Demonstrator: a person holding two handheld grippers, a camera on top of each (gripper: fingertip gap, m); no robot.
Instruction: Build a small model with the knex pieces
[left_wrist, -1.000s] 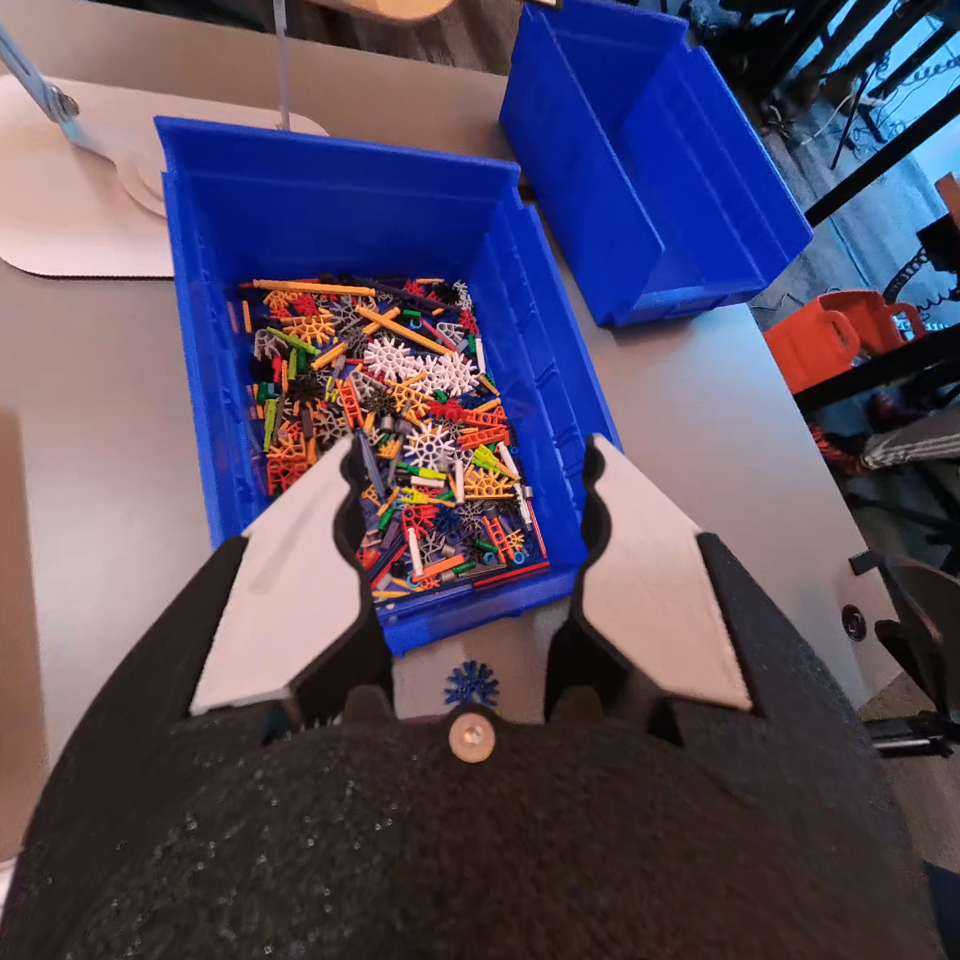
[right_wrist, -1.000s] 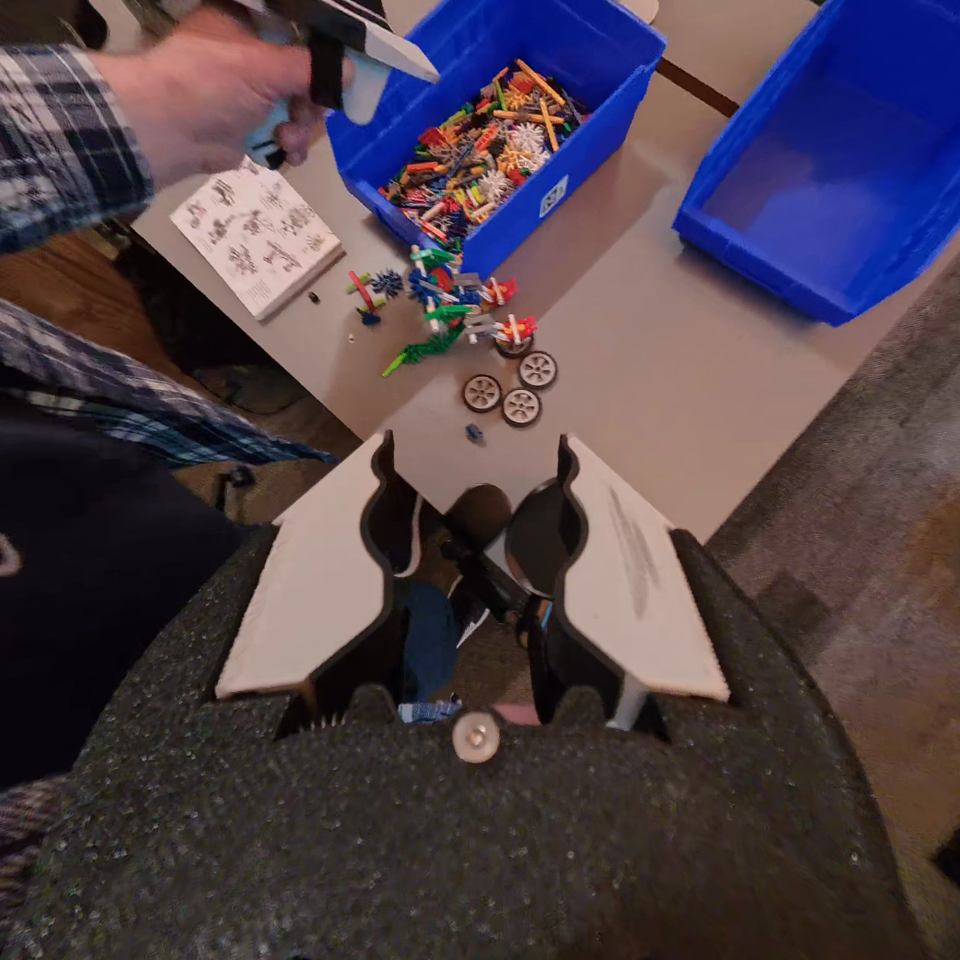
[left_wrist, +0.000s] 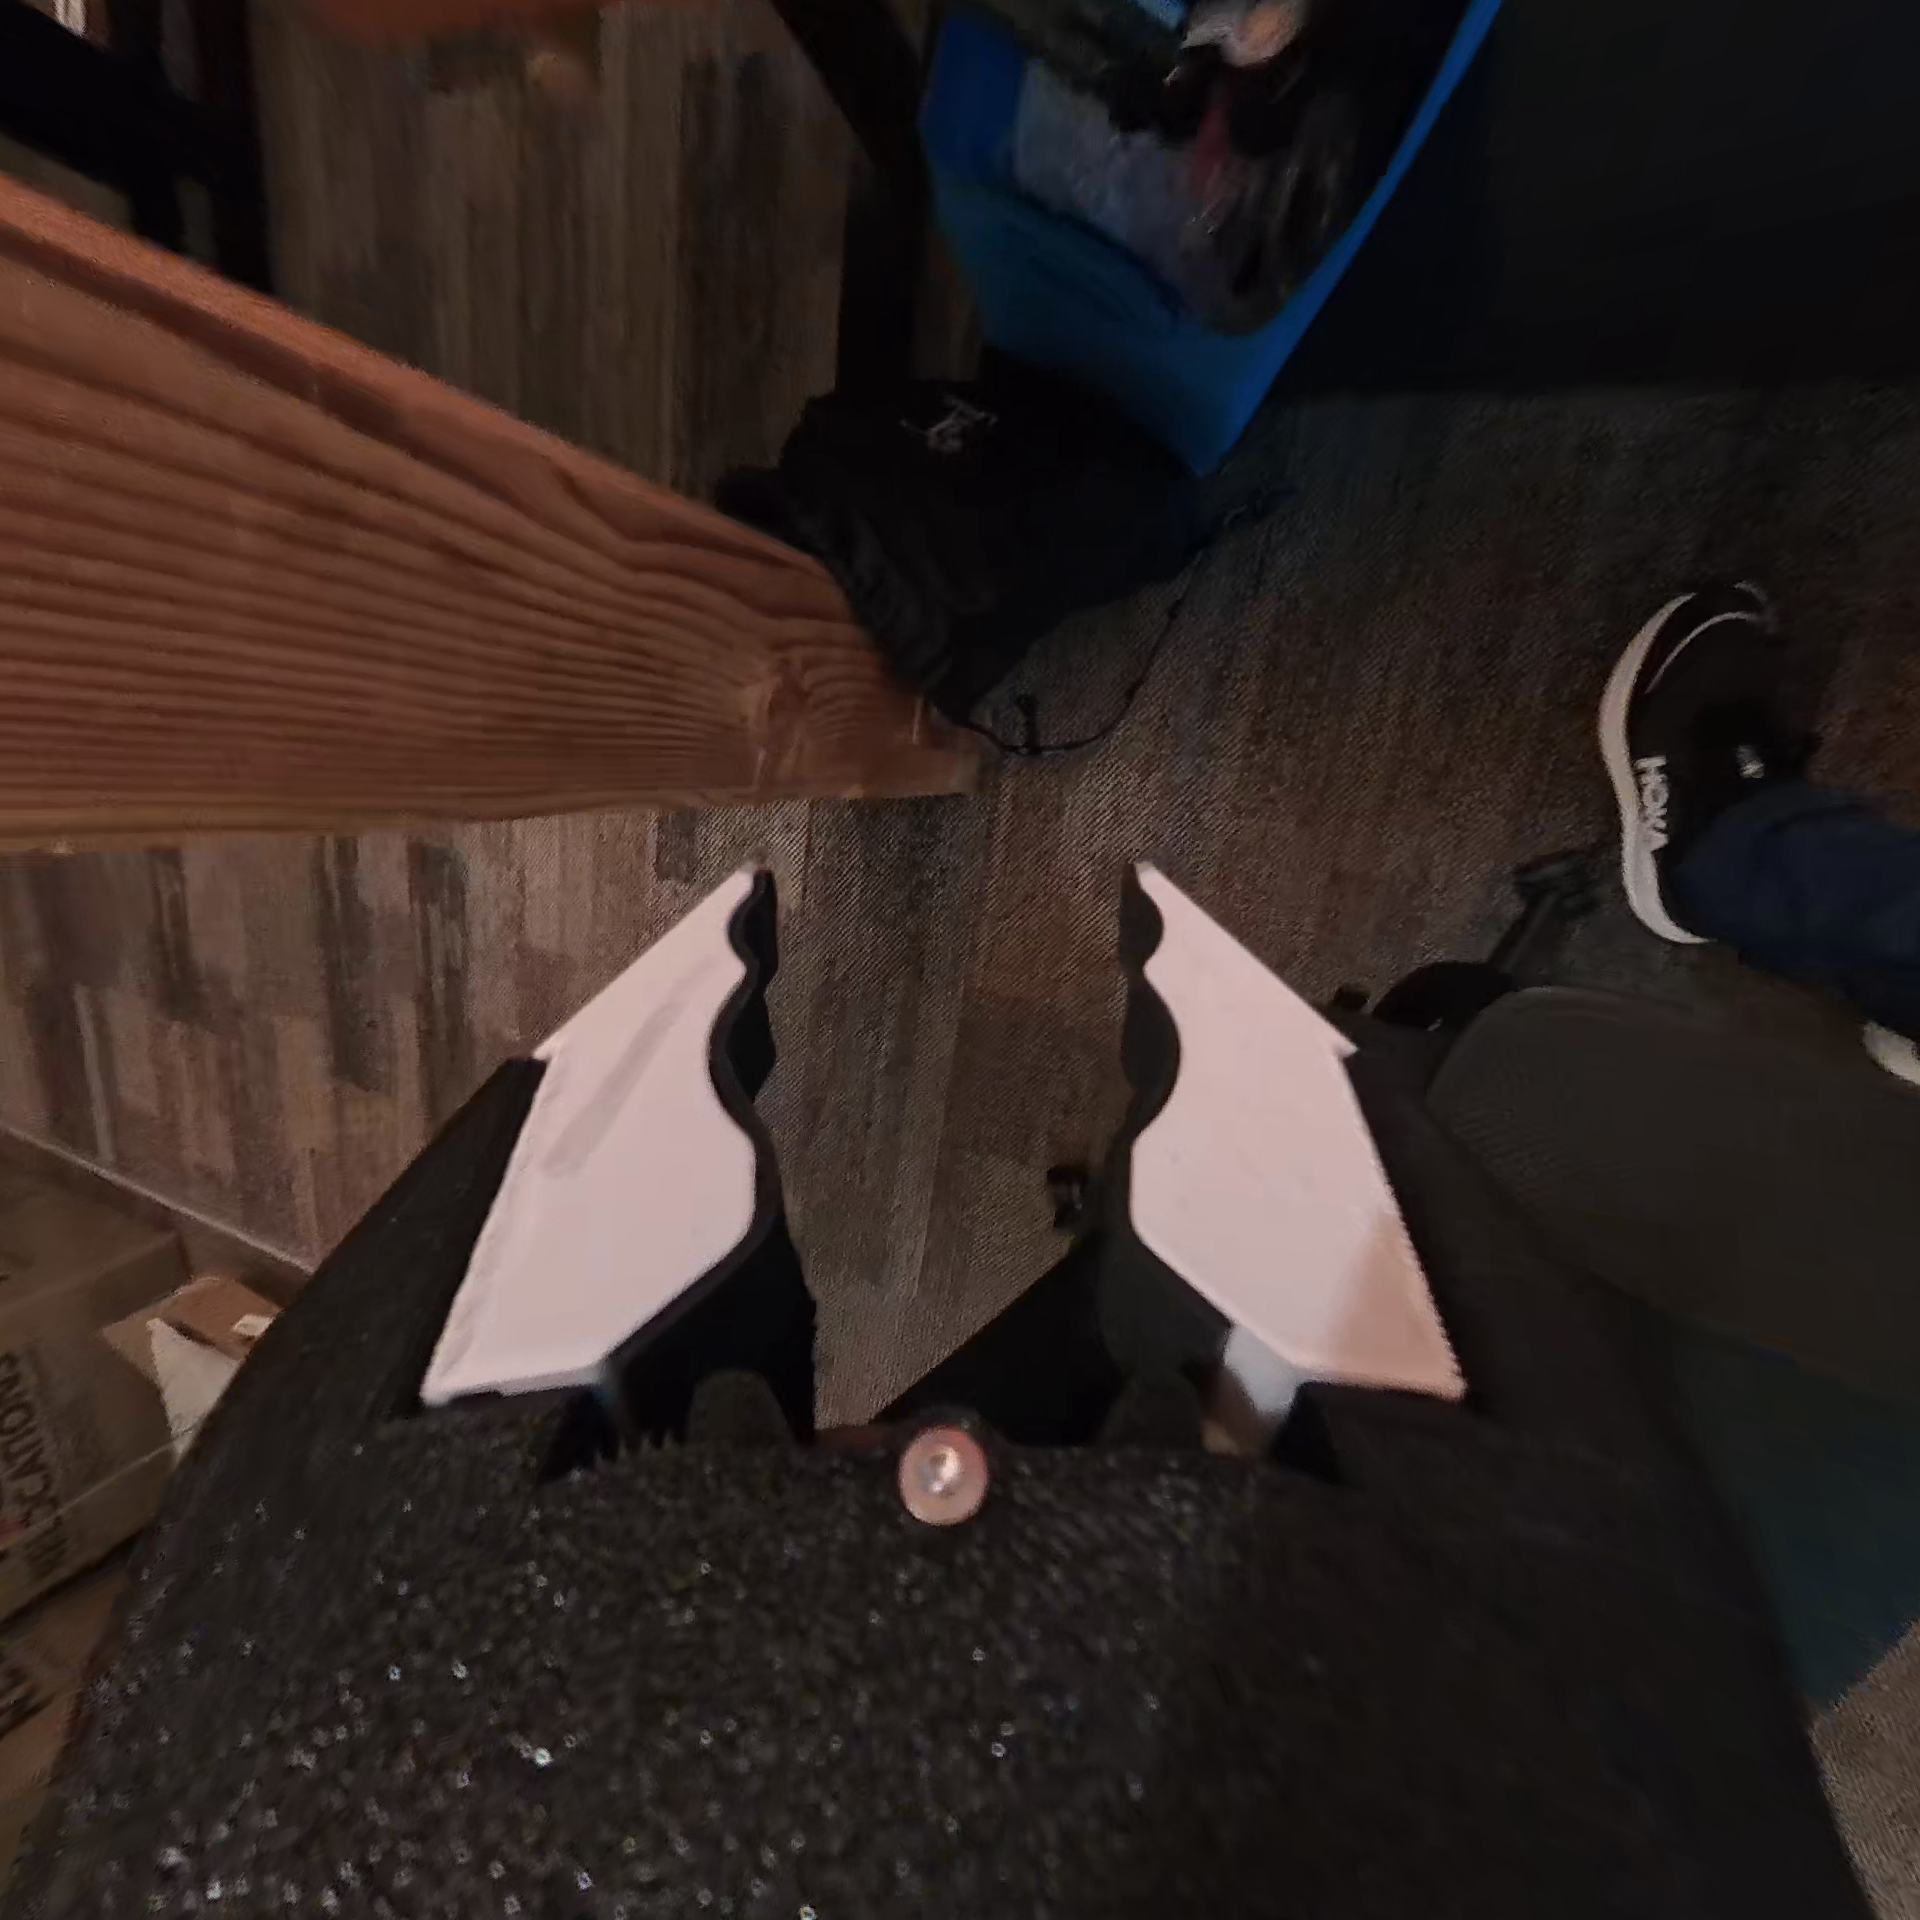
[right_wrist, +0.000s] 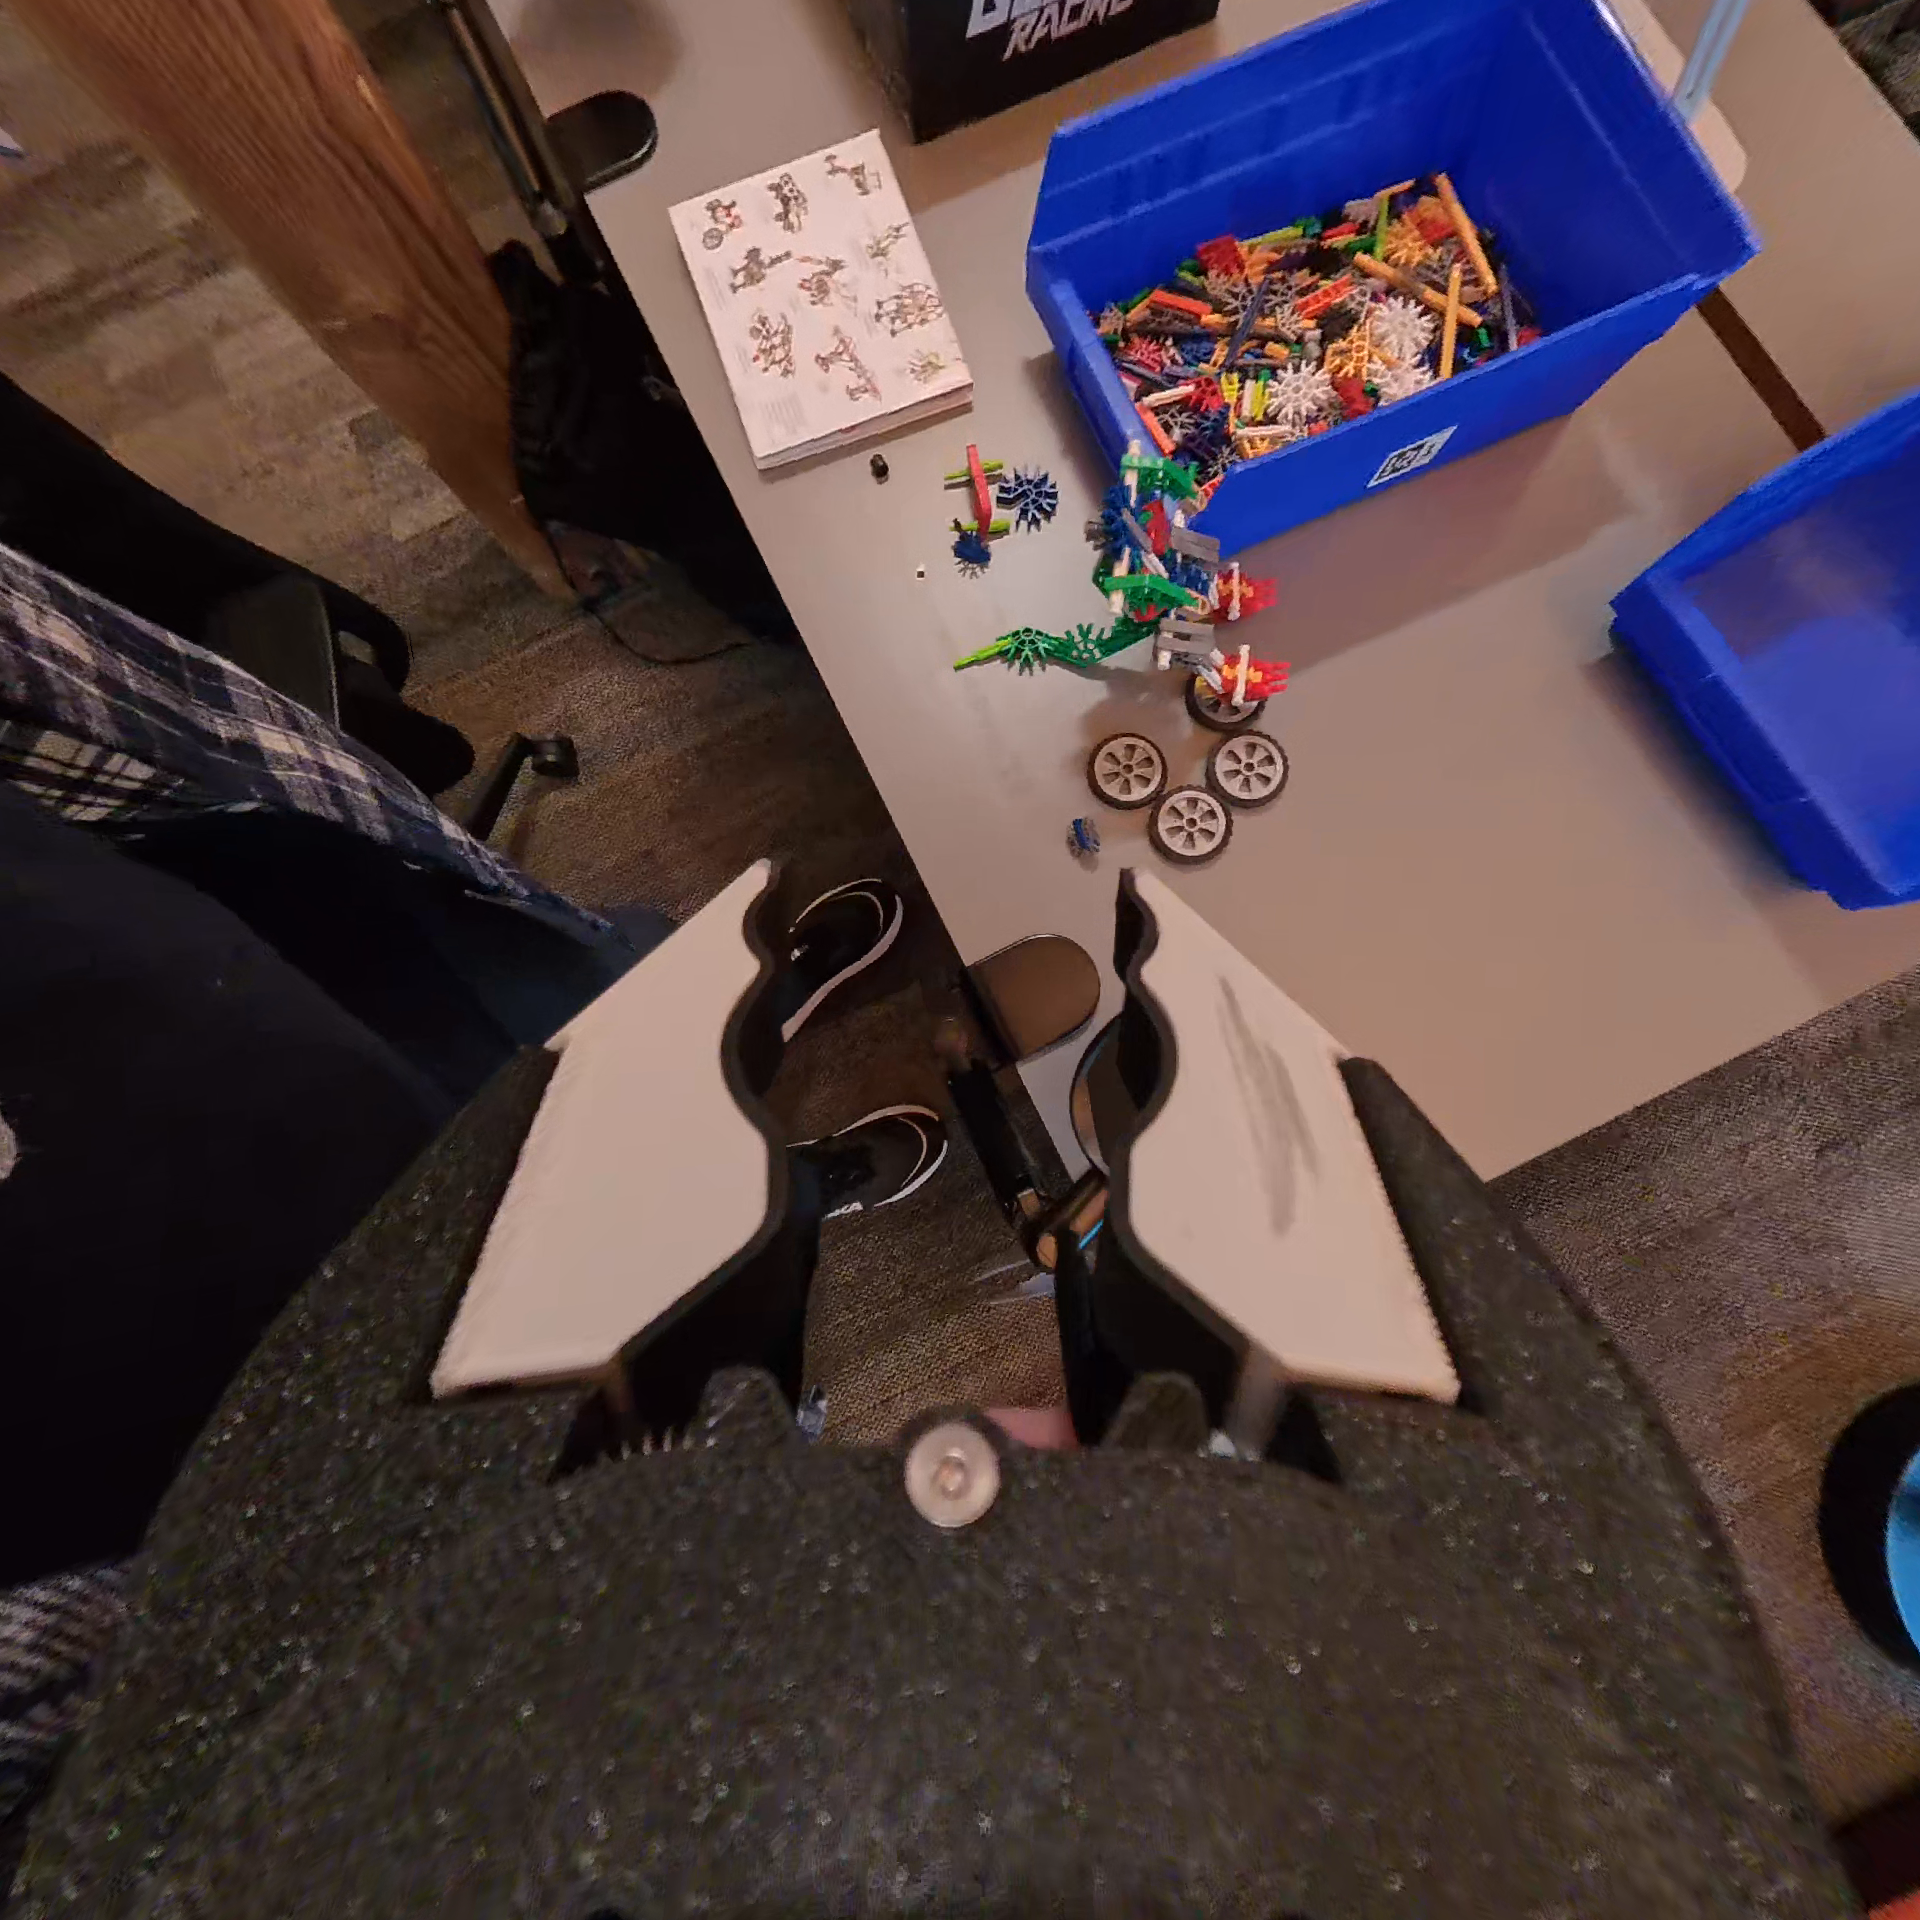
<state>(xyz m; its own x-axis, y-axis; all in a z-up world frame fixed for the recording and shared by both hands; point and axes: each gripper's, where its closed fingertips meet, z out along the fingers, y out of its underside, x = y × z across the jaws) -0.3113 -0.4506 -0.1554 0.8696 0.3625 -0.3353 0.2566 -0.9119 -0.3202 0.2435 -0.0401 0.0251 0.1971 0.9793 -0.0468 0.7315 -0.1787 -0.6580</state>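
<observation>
Booklet (right_wrist: 821, 301) beside parts-filled blue bin (right_wrist: 1226, 478); three wheels (right_wrist: 1190, 784).

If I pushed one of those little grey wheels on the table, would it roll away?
Probably not far as it lies. The three loose wheels rest flat on their sides on the table, so a push would likely slide one. Tipped onto its dark tyre, it would probably roll. They look small and light.

Black speckled grippers, white wavy-edged fingers (right_wrist: 623, 1143) (silver screw), plaid sleeve (right_wrist: 208, 727).
</observation>
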